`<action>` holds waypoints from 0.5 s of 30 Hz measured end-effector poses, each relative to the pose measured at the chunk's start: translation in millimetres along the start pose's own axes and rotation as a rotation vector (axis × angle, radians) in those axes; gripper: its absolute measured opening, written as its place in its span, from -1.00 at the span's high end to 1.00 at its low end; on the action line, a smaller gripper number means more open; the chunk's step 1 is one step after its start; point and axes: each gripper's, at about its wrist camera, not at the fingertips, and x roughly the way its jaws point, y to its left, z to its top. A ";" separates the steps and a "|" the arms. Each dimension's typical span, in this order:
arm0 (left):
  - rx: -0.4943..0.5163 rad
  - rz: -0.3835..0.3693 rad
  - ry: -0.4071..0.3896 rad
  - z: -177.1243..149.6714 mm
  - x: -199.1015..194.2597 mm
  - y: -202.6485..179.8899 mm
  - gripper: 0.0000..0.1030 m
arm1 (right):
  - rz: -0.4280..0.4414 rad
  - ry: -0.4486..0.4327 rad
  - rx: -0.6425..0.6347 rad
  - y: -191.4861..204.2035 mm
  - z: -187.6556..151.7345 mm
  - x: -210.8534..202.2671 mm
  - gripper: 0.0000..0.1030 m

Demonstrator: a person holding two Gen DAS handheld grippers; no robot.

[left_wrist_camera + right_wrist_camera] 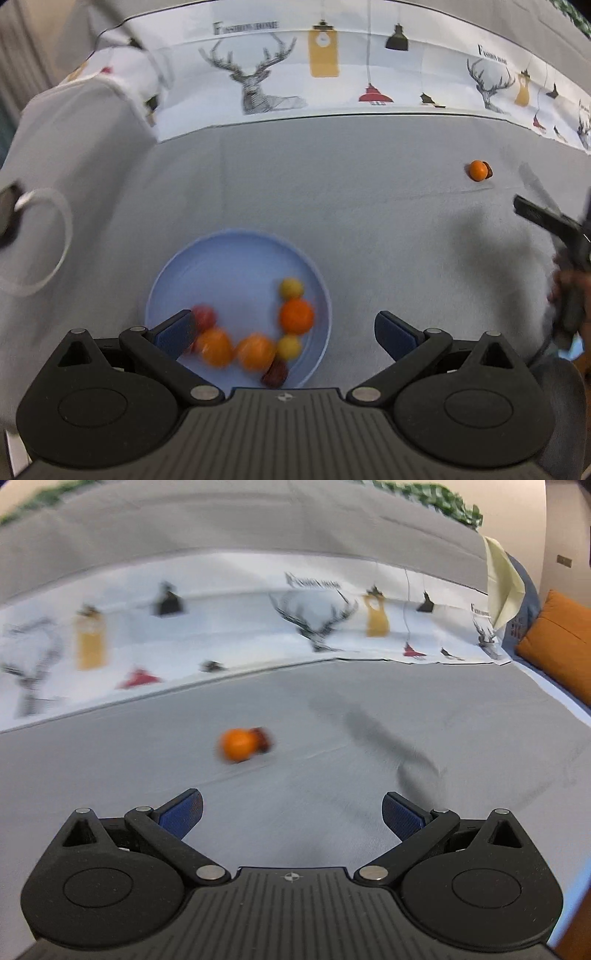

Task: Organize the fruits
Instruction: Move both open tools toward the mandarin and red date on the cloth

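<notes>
Most of the fruit is home: 7 pieces sit in the blue plate point(173, 269), right under the left gripper point(284, 328), fingers spread wide and empty. Out on the grey surface point(332, 794), an orange fruit point(238, 745) touching a dark red one point(263, 738) waits. The right gripper point(291, 812), open and empty too, faces them from nearby. 2 to go, I'd say.

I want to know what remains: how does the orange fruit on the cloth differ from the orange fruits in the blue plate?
The loose orange fruit lies on the grey cloth, beside a dark fruit. The three plated oranges sit in the blue plate, among yellow and red ones. All are round and orange.
</notes>
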 end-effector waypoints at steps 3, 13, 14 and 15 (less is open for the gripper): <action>0.033 0.010 0.000 20.0 15.0 -20.3 -0.99 | 0.004 0.045 -0.025 -15.5 4.4 62.2 -0.99; 0.119 -0.019 -0.032 71.7 71.7 -91.3 -0.99 | 0.126 0.030 -0.055 4.6 23.9 140.6 -0.99; 0.128 -0.027 -0.048 77.9 76.6 -100.0 -0.99 | 0.130 0.030 -0.051 2.6 25.1 143.3 -0.99; 0.139 -0.033 -0.062 83.5 81.2 -108.5 -0.99 | 0.124 0.032 -0.039 -2.1 25.2 144.8 -0.99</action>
